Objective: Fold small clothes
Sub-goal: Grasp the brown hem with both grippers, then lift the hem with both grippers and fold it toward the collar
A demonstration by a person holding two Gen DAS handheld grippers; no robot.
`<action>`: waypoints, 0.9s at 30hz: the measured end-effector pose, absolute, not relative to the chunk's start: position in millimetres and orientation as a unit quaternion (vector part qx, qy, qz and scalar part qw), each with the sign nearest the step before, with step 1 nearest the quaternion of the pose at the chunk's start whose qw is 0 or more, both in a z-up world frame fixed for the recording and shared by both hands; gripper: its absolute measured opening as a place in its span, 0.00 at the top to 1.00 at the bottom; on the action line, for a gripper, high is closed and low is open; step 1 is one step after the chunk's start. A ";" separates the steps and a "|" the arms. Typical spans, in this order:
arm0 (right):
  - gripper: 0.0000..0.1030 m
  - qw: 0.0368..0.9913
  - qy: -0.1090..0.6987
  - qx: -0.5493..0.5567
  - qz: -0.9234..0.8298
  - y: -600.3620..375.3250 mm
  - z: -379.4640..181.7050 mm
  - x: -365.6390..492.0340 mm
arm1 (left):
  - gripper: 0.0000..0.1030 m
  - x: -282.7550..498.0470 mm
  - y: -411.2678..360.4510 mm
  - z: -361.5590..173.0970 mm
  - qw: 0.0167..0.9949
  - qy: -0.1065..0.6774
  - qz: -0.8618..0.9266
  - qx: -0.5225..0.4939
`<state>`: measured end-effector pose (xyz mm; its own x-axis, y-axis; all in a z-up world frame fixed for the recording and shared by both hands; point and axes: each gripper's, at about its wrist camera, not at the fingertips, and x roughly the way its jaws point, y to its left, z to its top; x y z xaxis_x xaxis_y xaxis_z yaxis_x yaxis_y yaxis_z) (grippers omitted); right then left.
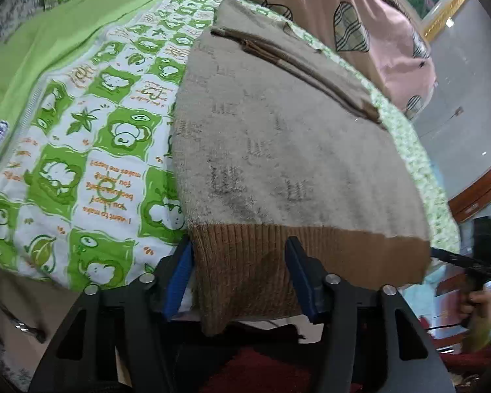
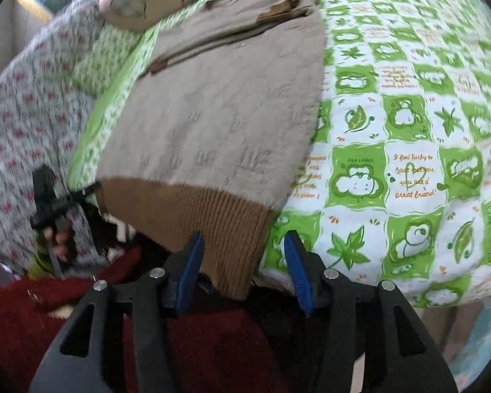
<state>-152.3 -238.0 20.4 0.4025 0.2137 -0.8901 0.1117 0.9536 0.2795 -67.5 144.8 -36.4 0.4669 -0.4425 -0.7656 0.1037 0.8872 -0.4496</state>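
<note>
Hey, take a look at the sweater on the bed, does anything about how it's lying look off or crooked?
Mostly tidy. The beige sweater lies flat on the green patterned bedspread, sleeves folded across near the top. One oddity: its brown ribbed hem hangs over the bed's near edge, drooping between each gripper's blue fingers. No damage shows.

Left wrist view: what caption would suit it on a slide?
Open left gripper straddling the brown ribbed hem of a beige sweater on a green-patterned quilt.
</note>
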 end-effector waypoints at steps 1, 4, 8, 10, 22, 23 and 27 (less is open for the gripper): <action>0.49 0.825 0.540 0.161 0.028 -243.4 17.4 -151.4 | 0.68 -66.9 147.2 -37.3 0.837 0.489 -0.168 -0.179; 0.49 0.831 0.518 0.202 0.037 -253.4 11.8 -151.3 | 0.84 -64.4 152.5 -39.1 0.829 0.492 -0.182 -0.193; 0.49 0.839 0.489 0.228 0.060 -261.0 10.9 -164.1 | 0.79 -63.7 153.6 -45.3 0.814 0.506 -0.206 -0.198; 0.50 0.837 0.479 0.254 0.071 -269.4 7.3 -173.1 | 0.79 -63.8 158.0 -50.4 0.805 0.507 -0.221 -0.213; 0.92 0.829 0.484 0.263 0.099 -238.6 -15.0 -170.4 | 0.93 -63.9 146.3 -41.9 0.816 0.490 -0.254 -0.172; 0.92 0.833 0.479 0.257 0.103 -235.4 -9.4 -171.4 | 0.93 -66.7 147.1 -36.7 0.820 0.481 -0.256 -0.173; 0.92 0.846 0.446 0.265 0.127 -238.2 12.4 -173.8 | 0.95 -71.6 157.5 -19.3 0.834 0.441 -0.259 -0.208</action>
<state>-173.8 -238.2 12.4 0.5704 0.4499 -0.6872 0.0220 0.8280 0.5603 -71.6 157.5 -19.3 0.4768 -0.6152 -0.6279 0.2478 0.7794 -0.5754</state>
